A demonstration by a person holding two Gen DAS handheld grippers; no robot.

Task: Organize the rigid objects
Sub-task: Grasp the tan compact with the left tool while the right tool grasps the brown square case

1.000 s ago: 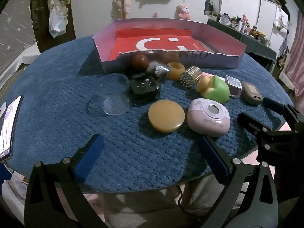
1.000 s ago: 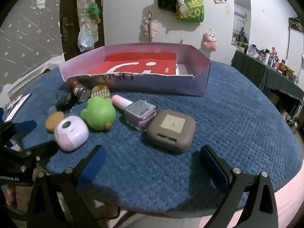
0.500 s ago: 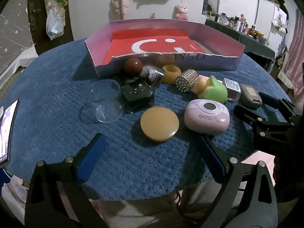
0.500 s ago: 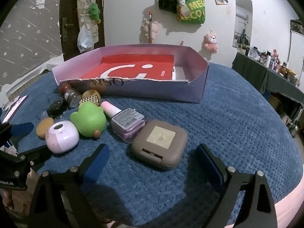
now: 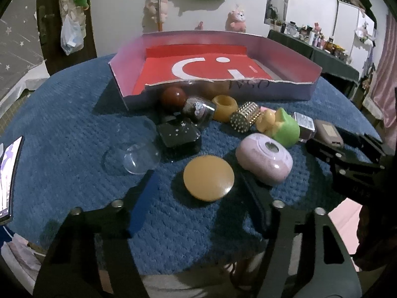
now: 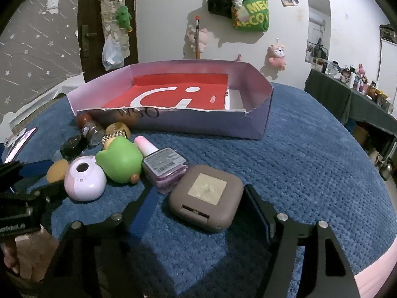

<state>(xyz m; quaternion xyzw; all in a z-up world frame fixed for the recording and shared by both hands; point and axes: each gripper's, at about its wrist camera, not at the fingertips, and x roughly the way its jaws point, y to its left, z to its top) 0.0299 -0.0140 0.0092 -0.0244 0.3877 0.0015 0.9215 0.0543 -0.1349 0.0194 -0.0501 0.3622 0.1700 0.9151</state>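
Note:
On the blue cloth an orange disc [image 5: 209,177] lies flat between the blue pads of my left gripper [image 5: 198,172]. Its jaws are closing, with a gap still showing on the left side of the disc. A brown square case [image 6: 206,195] sits between the fingers of my right gripper [image 6: 201,190], whose jaws are closing too; the right pad is close to the case and the left pad stands apart from it. Behind both stands the purple box [image 5: 285,92] [image 6: 198,121] with a red floor and nothing in it.
A pink round device [image 5: 264,160], green frog toy [image 5: 285,129], clear dome [image 5: 139,149], black box [image 5: 178,134], red ball [image 5: 173,96], glass jar [image 5: 198,109], yellow ring [image 5: 224,106] and studded cylinder [image 5: 244,118] crowd the box front. A nail polish bottle [image 6: 163,166] lies beside the case. A phone [image 5: 7,178] lies at the left edge.
Both pairs of jaws have narrowed from wide. The orange disc now lies between the left fingers and the brown case between the right fingers.

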